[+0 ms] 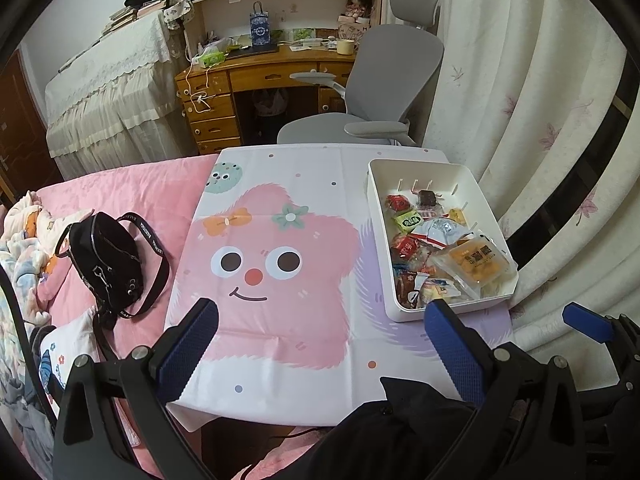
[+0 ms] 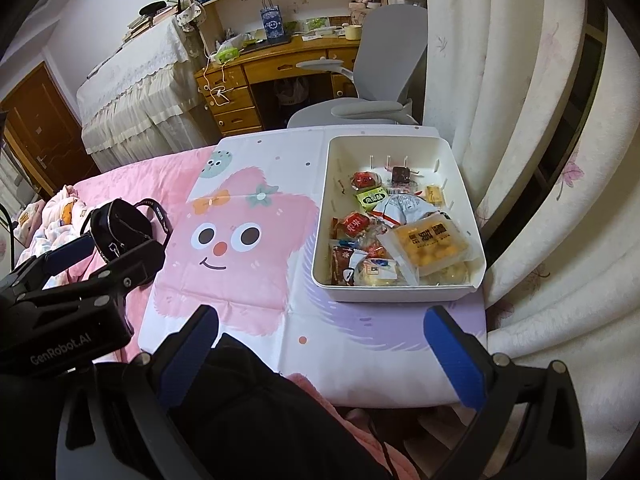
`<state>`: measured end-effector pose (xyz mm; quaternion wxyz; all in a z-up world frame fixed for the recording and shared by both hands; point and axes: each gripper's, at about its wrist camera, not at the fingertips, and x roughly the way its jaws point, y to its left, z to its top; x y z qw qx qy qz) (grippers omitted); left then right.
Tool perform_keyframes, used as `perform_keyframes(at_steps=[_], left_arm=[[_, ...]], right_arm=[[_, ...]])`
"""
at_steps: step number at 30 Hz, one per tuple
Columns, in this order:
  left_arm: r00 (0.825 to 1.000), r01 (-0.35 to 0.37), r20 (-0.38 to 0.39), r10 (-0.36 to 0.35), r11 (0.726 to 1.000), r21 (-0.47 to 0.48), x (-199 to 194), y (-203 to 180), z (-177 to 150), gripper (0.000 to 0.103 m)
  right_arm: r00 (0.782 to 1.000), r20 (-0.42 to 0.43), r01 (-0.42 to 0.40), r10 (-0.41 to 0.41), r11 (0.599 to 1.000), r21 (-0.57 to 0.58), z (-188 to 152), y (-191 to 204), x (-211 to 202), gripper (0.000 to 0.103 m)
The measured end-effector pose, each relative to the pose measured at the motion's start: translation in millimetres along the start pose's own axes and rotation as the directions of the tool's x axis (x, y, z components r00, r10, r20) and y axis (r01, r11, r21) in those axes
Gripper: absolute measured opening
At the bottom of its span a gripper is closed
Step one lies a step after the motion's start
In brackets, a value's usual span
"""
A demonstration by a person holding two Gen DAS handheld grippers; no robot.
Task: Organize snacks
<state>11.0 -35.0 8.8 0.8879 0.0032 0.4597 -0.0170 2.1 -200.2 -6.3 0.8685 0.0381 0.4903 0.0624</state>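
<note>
Down at the bottom of each view, something dark and soft, maybe clothing, fills the space between the black gripper arms, and it is hard to tell what it is. The left gripper [image 1: 320,332] has its jaws spread wide with nothing between them. The right gripper [image 2: 322,336] is wide open too and holds nothing. Both hang above the near edge of the cartoon cloth [image 1: 280,264], which shows a big pink fuzzy face with round eyes and a smile. The near edge of that cloth is partly hidden behind the grippers.

On the right side of the cloth sits the white bin [image 2: 400,290]. The snacks [image 2: 404,224] are piled inside it, all mixed up. On top near the front lies a clear pack of yellow cakes [image 2: 430,242]. Behind it are a green packet [image 2: 370,199], some red wrappers and a small dark square one at the back. Many wrappers lie under others, so their labels are too small or covered to read.

To the left, a black bag [image 1: 106,264] with a strap lies on the pink blanket [image 1: 132,196]. Farther back stand a grey chair [image 1: 384,92] and a wooden desk [image 1: 256,76] with shelves of books, cut off at the top. Flowered curtains [image 1: 520,80] hang on the right.
</note>
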Motion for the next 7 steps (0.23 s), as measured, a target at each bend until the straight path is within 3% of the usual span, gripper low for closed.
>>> perform_keyframes(at_steps=[7], left_arm=[[1.0,-0.019,-0.021,0.019,1.0,-0.009,6.2,-9.7,1.6,0.102]], right_arm=[[1.0,-0.024,-0.02,0.02,1.0,0.001,1.9,-8.6,4.6,0.103]])
